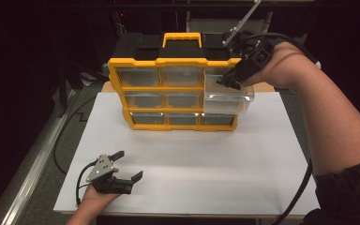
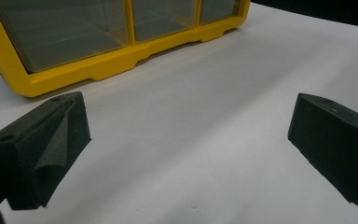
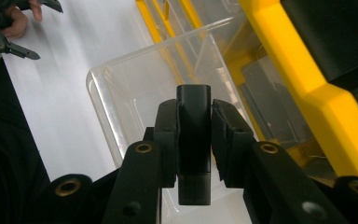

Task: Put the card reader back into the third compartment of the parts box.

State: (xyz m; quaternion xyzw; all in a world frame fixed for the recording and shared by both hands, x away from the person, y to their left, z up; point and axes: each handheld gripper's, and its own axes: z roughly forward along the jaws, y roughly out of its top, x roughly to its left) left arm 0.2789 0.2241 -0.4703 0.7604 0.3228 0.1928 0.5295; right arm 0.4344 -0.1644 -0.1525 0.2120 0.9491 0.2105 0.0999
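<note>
The small black block (image 3: pixel 194 140) sits pinched between the jaws of the right tool (image 3: pixel 194 100), held above the pulled-out clear drawer (image 3: pixel 135 93) of the yellow organizer (image 1: pixel 173 89). It looks like rigid plastic, smooth-sided and light, so a firm squeeze on its flat long faces, as here, should keep it from slipping; it seems unlikely to break if dropped into the drawer. The drawer, in the middle row at the right of the organizer, appears thin-walled and easy to nudge, so the release is best made low and centred. The left tool (image 1: pixel 129 166) rests near the front edge of the white table (image 1: pixel 215 154), jaws spread wide and empty.
</note>
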